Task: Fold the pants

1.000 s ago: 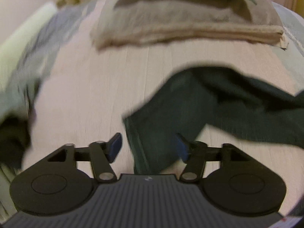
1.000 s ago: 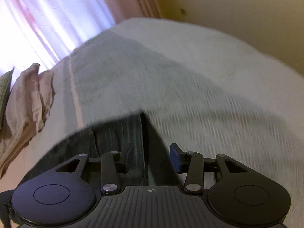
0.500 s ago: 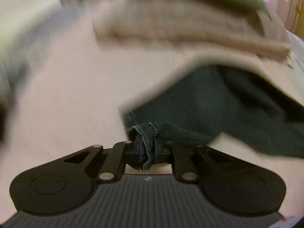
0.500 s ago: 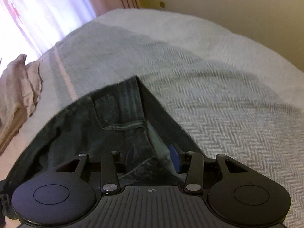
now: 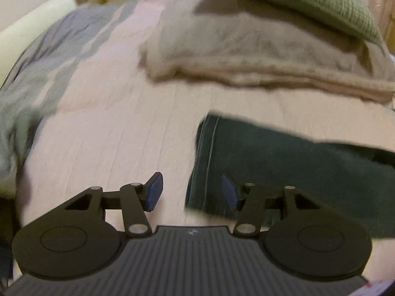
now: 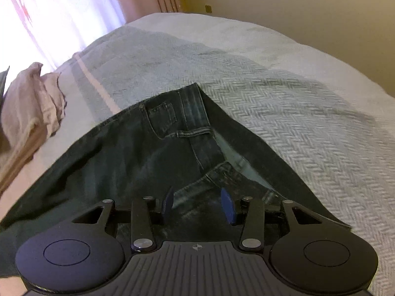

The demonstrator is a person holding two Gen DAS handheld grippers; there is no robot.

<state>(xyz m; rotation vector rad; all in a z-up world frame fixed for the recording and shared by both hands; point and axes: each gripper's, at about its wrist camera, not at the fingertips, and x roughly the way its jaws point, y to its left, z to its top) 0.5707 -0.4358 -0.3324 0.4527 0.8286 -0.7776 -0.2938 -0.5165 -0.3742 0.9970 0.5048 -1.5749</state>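
Observation:
The dark blue-green jeans (image 5: 284,162) lie on the pink sheet, one leg stretching off to the right. The leg's stitched hem (image 5: 205,153) sits just ahead of my left gripper (image 5: 192,192), which is open and holds nothing; its right fingertip (image 5: 228,192) hovers over the hem's edge. In the right wrist view the waist end of the jeans (image 6: 123,153) lies spread out, with a pocket (image 6: 163,118) and a twisted waistband fold (image 6: 209,182). My right gripper (image 6: 197,204) is open just above that fold, holding nothing.
A beige pillow (image 5: 246,49) with a green knitted cushion (image 5: 308,2) on top lies beyond the leg. A grey-blue blanket (image 5: 49,56) bunches at the left. A grey herringbone bedspread (image 6: 296,113) covers the bed to the right, below a wall and curtains (image 6: 61,12).
My left gripper was shut on the leg's hem half a second ago and has since let go; the hem now lies flat. The right gripper stayed open and drew back from the waist.

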